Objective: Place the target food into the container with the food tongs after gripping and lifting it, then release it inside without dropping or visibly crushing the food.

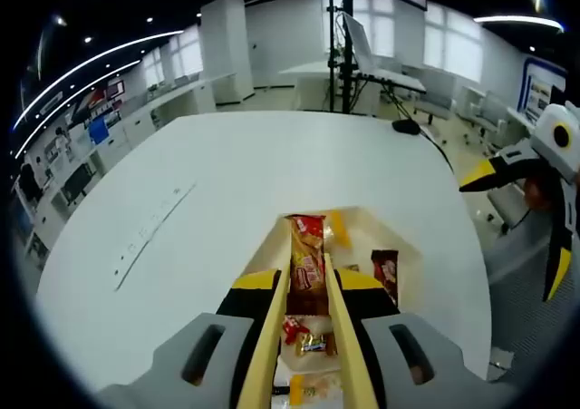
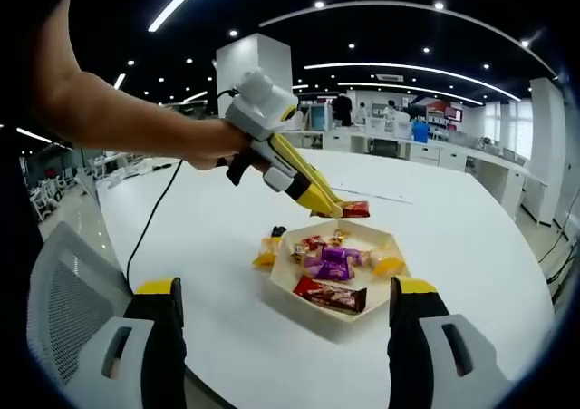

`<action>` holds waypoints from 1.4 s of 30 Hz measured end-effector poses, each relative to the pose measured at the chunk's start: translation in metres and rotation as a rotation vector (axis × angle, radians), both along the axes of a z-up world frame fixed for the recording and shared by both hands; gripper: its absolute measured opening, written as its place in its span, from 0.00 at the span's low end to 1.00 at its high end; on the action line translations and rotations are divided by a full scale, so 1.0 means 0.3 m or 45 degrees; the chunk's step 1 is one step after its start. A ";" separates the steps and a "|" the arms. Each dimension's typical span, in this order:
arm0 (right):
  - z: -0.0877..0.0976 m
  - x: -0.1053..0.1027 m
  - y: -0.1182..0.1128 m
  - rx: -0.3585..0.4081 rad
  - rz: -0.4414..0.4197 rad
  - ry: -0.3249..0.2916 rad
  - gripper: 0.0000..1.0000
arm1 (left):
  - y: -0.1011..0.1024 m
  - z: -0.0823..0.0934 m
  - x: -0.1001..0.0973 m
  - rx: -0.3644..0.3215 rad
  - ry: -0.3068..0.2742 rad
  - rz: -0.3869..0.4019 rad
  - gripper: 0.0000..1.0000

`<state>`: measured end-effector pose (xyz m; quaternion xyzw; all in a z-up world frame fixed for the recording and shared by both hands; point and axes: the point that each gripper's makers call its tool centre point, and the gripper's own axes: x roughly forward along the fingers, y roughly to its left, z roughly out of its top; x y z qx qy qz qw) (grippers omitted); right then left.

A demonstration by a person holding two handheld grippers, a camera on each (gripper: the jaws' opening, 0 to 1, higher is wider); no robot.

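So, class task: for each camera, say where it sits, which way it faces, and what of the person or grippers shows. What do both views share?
Left gripper view: rides the left gripper, looking down along its tongs at a snack held over the tray; right gripper at the right edge.
Right gripper view: rides the open right gripper, facing the tray across the table; the person's forearm and left gripper show.
Shared: tray, snack, table.

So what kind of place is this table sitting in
Probably an open-plan office or lab. The round white table stands among rows of white desks, long strip ceiling lights and a floor stand.
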<state>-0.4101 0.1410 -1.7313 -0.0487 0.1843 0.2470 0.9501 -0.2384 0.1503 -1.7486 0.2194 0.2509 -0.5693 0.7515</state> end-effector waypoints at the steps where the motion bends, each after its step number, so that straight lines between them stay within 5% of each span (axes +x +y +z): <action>1: 0.000 0.000 -0.001 -0.002 -0.002 -0.001 0.92 | -0.008 0.004 -0.001 -0.010 0.007 -0.001 0.18; 9: 0.002 0.002 -0.008 -0.002 -0.014 -0.004 0.91 | -0.063 -0.028 0.022 -0.027 -0.068 -0.022 0.22; 11: 0.001 0.003 -0.006 0.003 -0.014 0.001 0.91 | -0.066 -0.056 0.027 -0.011 -0.037 -0.019 0.24; 16: 0.001 0.000 -0.003 -0.010 -0.008 -0.003 0.91 | -0.052 -0.025 0.026 -0.031 -0.069 -0.020 0.25; 22: 0.003 -0.001 0.000 0.003 -0.001 -0.001 0.91 | 0.030 0.020 0.063 -0.039 -0.138 0.005 0.26; 33: 0.002 0.000 -0.007 0.006 -0.013 0.000 0.90 | 0.240 -0.001 0.105 -0.017 -0.119 0.155 0.26; 42: -0.006 -0.003 0.004 -0.008 0.011 0.009 0.90 | 0.326 -0.102 0.078 0.013 -0.047 0.292 0.26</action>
